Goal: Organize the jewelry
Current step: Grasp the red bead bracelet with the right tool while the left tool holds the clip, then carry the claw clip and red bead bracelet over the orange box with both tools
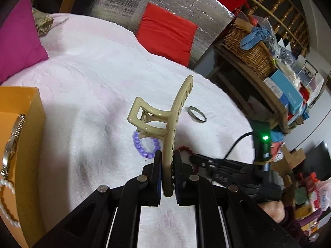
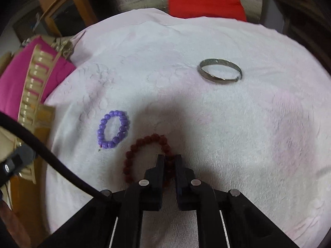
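My left gripper [image 1: 168, 155] is shut on a beige hair claw [image 1: 163, 119], which sticks up above the pale blanket; the claw also shows at the left edge of the right wrist view [image 2: 35, 82]. An orange box [image 1: 31, 124] at the left holds a watch [image 1: 12, 144] and a pearl string [image 1: 6, 206]. On the blanket lie a purple bead bracelet [image 2: 101, 128], a silver bangle [image 2: 219, 80] and a dark red bead bracelet [image 2: 132, 155]. My right gripper [image 2: 169, 159] points down at the blanket, shut on the red bracelet's right side, with beads between its fingers.
A magenta cushion [image 1: 18, 41] lies at the far left and a red cushion [image 1: 167, 33] at the back. Beside the bed on the right, a wooden shelf carries a wicker basket [image 1: 248, 49] and boxes. A black cable [image 2: 51, 157] crosses the lower left.
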Tool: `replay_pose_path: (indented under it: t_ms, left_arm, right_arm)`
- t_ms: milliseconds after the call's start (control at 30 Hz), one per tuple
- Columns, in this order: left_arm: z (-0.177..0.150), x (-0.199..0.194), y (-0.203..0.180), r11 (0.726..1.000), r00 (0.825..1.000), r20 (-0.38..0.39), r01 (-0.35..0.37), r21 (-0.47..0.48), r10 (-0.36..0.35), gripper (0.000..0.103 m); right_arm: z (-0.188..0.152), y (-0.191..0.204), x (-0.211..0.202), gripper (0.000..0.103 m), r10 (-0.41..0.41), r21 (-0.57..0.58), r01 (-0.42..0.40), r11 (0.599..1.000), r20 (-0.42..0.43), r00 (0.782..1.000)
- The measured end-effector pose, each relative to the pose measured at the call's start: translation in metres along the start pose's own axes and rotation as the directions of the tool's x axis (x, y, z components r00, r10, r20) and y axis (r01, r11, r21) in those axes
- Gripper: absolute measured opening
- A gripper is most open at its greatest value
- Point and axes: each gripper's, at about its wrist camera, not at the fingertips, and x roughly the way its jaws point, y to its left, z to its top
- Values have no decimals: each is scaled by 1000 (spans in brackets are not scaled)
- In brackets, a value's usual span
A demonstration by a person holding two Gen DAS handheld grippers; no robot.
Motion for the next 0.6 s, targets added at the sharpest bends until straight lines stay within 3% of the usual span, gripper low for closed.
replay_pose_path:
  t_ms: [233, 600]
  left_arm:
    - [-3, 1, -8, 996, 997, 19, -82, 40, 81, 10]
    - [-7, -6, -17, 975, 980, 73, -191, 112, 184, 10]
  right_arm:
    - [9, -21, -33, 10, 16, 51, -23, 998, 134, 991]
    - [18, -28, -70, 10, 64, 94, -96, 991, 297, 953]
